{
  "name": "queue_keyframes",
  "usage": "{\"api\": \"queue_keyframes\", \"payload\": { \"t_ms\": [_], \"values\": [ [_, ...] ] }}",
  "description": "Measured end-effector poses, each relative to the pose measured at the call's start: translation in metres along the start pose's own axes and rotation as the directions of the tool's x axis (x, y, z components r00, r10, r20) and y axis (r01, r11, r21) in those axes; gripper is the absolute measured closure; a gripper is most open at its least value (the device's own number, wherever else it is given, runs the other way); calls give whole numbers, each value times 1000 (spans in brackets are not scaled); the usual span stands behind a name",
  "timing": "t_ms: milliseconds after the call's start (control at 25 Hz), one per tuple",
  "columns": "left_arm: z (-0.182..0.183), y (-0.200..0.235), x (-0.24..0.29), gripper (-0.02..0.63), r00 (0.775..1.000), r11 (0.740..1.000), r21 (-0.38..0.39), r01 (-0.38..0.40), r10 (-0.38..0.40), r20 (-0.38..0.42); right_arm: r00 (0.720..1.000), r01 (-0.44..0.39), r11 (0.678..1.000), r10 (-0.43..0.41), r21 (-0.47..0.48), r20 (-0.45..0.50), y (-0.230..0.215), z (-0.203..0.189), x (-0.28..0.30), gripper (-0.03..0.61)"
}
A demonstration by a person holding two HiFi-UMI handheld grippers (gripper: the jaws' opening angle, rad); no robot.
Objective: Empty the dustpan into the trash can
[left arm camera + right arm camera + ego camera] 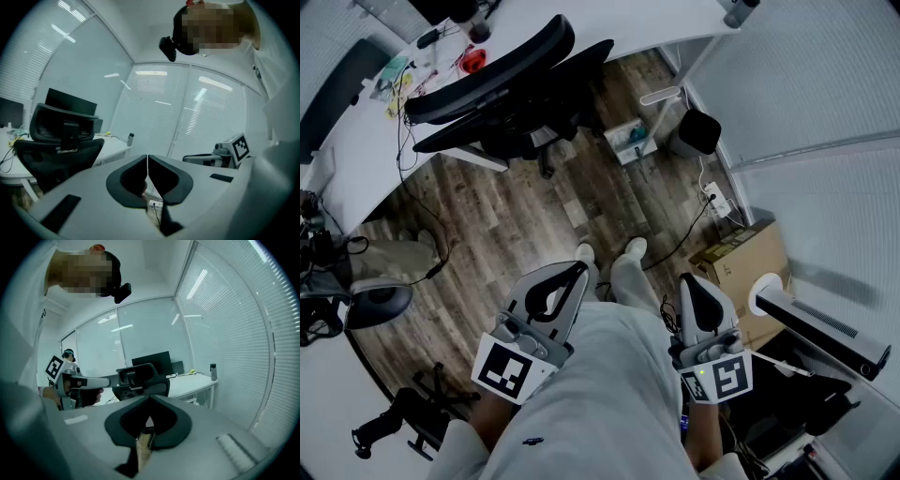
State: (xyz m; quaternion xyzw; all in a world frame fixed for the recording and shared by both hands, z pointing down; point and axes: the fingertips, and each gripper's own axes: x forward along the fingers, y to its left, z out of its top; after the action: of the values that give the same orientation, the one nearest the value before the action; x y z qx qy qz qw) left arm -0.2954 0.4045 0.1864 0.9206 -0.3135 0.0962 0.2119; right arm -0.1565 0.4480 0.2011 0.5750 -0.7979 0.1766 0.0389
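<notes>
— Left gripper point(577, 270), what's it doing?
— Jaws pressed together on nothing; I hold it at my waist, aimed at the wooden floor point(516, 225).
— And the right gripper point(687, 281)?
— Likewise closed and empty, by my other hip.
— Where's the trash can point(698, 133)?
— Well ahead of me by the glass wall, right of the office chairs point(502, 84). A white handle point(661, 96) stands just beside it; whether that's the dustpan I cannot tell.

The person wears a loose pale grey top point(600, 394), pale trousers point(630, 281) and white shoes point(635, 247), while the left claw point(578, 269) and right claw point(686, 281) are light grey shells with black inner pads point(165, 179) and black-and-white square-marker cubes point(504, 367)
</notes>
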Motion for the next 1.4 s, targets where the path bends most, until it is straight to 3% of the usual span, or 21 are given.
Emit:
{"api": "queue_keyframes", "payload": {
  "t_ms": [160,360,560,720,880,1040,1400],
  "values": [
    [2,-1,13,601,997,996,57,-63,61,44,999,49,994,-50,-93,0,-23,-7,5,569],
    [-5,-10,27,601,990,990,9,-138,138,22,999,30,995,-32,-93,-17,-48,-8,1,569],
    [-5,-32,54,606,977,979,-39,-202,204,63,1000,2,996,-4,-91,-19,-85,-10,-14,569],
    [-8,-72,69,606,981,984,-22,-178,180,72,1000,-18,997,19,-72,12,-108,-7,-35,569],
    [-17,-98,82,606,972,973,23,-229,227,52,996,-83,992,85,-90,21,-120,-3,-51,569],
    [-16,-127,97,606,971,970,61,-234,230,61,988,-151,987,150,-59,-24,-140,-17,-67,569],
    [-22,-164,117,606,962,964,44,-264,259,83,991,-116,992,119,-56,62,-175,-15,-97,568]
  ]
}}
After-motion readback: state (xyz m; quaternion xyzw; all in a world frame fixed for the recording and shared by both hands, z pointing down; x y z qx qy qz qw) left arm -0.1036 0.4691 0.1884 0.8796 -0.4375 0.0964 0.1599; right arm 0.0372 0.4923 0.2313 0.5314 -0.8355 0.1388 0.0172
